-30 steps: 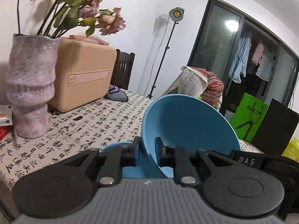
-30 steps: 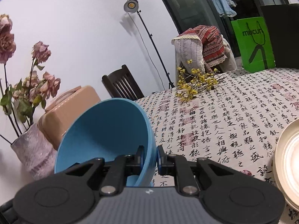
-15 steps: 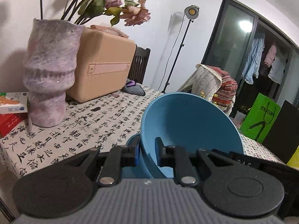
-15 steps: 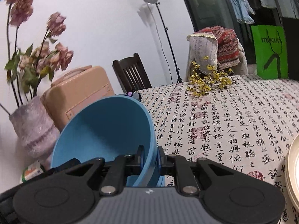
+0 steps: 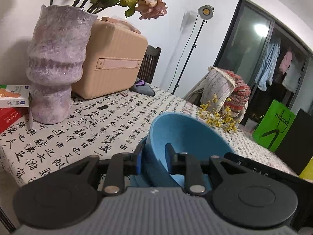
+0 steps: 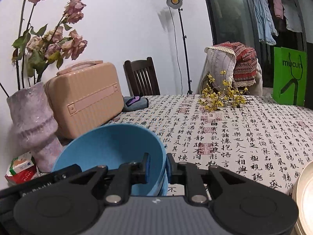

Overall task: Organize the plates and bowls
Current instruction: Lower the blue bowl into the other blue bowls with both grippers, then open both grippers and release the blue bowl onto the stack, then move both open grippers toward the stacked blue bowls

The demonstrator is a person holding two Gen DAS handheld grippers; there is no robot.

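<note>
Two grippers flank your blue bowl, nested in a second blue bowl on the worktop. Your left gripper straddles its near-left rim, your right gripper the opposite rim. Both sets of jaws have just been opening and now stand slightly apart, the wall between them with gaps showing. A cream plate lies near the right.
</note>
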